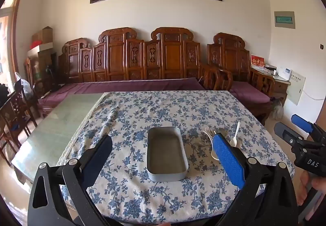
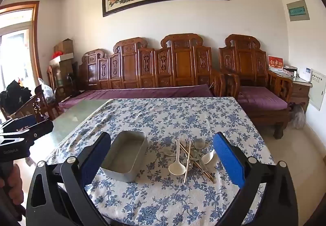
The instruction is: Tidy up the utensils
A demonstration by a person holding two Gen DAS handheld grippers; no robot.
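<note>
- Seen from the left wrist view, the left gripper (image 1: 165,150) hangs above the near edge of the table, its two black arms with blue pads spread wide and nothing between them.
- Directly ahead of it, framed by the two arms, the empty rectangular grey metal tin (image 1: 167,153) stands on the white tablecloth printed with blue flowers (image 1: 142,112), long side pointing away from the camera.
- Right of the tin, partly hidden behind the blue pad, lies the heap of utensils (image 1: 216,134); a small white plastic spoon (image 1: 235,135) sticks out on its far side from the tin.
- Further right of the tin, at the picture's edge, the right gripper (image 1: 289,130) is seen from the side, jaws apart, held by a hand (image 1: 313,187).
- Next, from the right wrist view, the right gripper (image 2: 163,151) is also wide open and holds nothing.
- Between its arms, the tin (image 2: 126,156) sits on the left and the utensils (image 2: 191,154) just to the right of the tin, not touching it.
- That heap shows a white ceramic soup spoon (image 2: 176,165) nearest the tin, then metal forks (image 2: 188,144), brown chopsticks (image 2: 200,167) and a second white spoon (image 2: 208,157).
- Left of the tin, the left gripper (image 2: 28,126) enters from the edge.
</note>
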